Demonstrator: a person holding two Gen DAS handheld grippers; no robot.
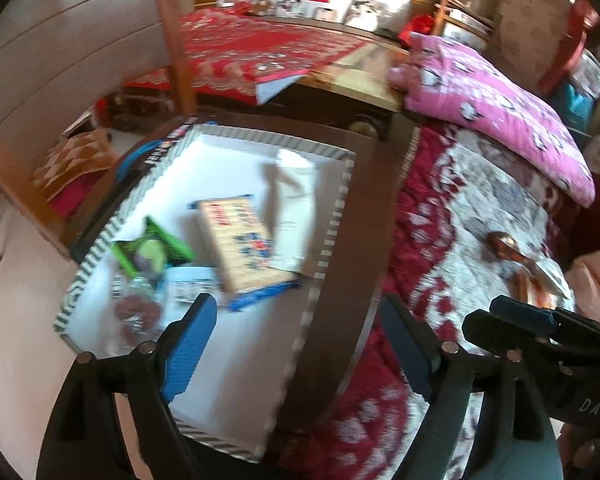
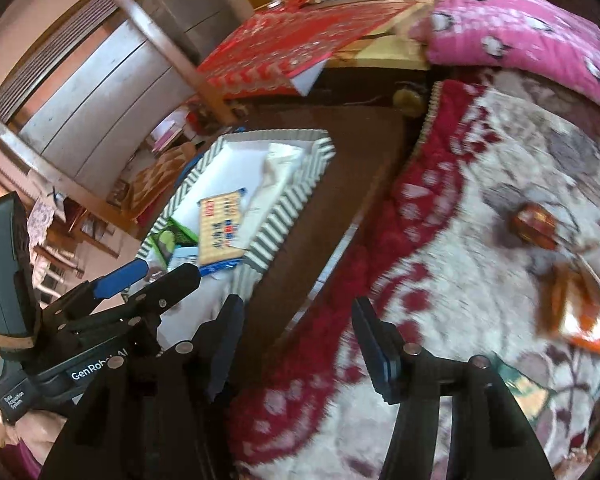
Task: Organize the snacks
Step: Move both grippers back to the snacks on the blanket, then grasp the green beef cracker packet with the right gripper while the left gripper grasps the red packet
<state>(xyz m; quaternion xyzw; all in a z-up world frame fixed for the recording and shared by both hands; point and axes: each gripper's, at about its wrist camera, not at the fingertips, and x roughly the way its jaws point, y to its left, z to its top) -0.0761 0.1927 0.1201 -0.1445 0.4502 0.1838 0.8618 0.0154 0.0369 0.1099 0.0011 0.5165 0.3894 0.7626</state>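
A striped box [image 1: 332,232] with a white floor stands on a brown table. In it lie a cream cracker packet [image 1: 240,236], a green packet [image 1: 152,248], a clear packet of reddish pieces [image 1: 136,308], a small blue-white packet [image 1: 188,284] and a white packet [image 1: 296,188]. My left gripper [image 1: 300,348] hangs open over the box's near right edge, holding nothing. My right gripper [image 2: 300,348] is open and empty above the edge of the bed cover, with the box [image 2: 276,216] ahead on the left. On the cover lie a brown-red snack [image 2: 534,220], an orange packet [image 2: 580,316] and a green packet [image 2: 528,388].
The brown table [image 1: 364,208] stands against a bed with a red and white patterned cover [image 2: 460,264]. A pink quilt [image 1: 500,96] lies folded at the back. My left gripper [image 2: 164,270] shows at the left of the right wrist view. A wooden chair post [image 1: 176,40] rises behind the table.
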